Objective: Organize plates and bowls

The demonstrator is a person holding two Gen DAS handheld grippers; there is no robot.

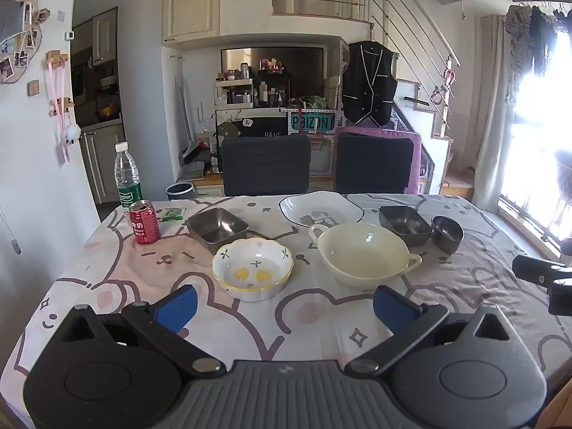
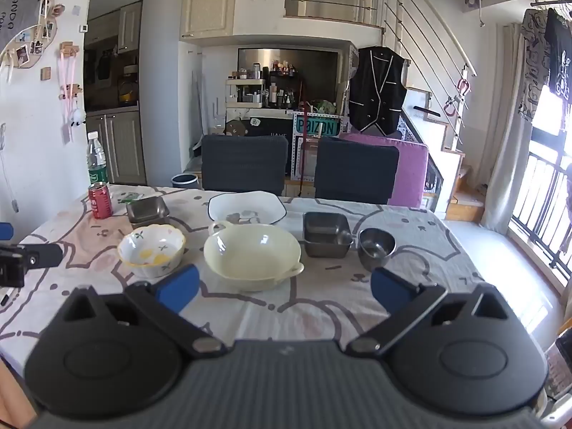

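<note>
On the cartoon tablecloth stand a scalloped white bowl with yellow spots point(image 1: 253, 273) point(image 2: 152, 249), a cream two-handled bowl point(image 1: 364, 254) point(image 2: 253, 255), a white square plate with a dark rim point(image 1: 321, 210) point(image 2: 246, 208), two square metal dishes point(image 1: 217, 229) point(image 1: 405, 224) point(image 2: 147, 211) point(image 2: 326, 233) and a small round metal bowl point(image 1: 447, 233) point(image 2: 376, 248). My left gripper point(image 1: 286, 305) is open, low over the near table, just short of the scalloped bowl. My right gripper point(image 2: 285, 287) is open too, in front of the cream bowl. Neither holds anything.
A red drink can point(image 1: 144, 222) point(image 2: 100, 200), a water bottle point(image 1: 127, 176) point(image 2: 97, 162) and a small green packet point(image 1: 172, 214) sit at the table's far left corner. Two dark chairs point(image 1: 266, 165) point(image 2: 356, 169) stand behind the table. A window is on the right.
</note>
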